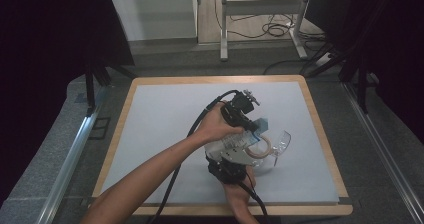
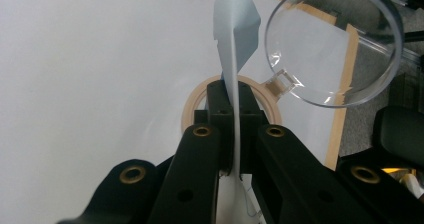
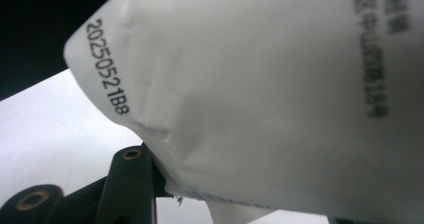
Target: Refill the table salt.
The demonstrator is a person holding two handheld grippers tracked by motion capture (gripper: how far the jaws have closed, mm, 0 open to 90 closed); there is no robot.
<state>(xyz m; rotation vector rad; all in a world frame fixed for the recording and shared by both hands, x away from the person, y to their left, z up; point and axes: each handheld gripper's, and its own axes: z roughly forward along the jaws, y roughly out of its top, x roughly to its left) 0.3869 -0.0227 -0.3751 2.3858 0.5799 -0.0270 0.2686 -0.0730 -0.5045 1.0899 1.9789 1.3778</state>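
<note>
Two tongs hold your soft, light pouch (image 1: 231, 143) above the table's (image 1: 160, 114) right half: the left gripper (image 2: 234, 134) pinches its thin top flap, the right gripper (image 1: 227, 170) clasps its crinkly body (grip edges, not the slippery middle).

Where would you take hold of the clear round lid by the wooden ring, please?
Grip the clear round lid by its free outer rim, coming from the far side, away from the wooden ring and pouch: that edge stands tilted up, with room for jaws.
</note>
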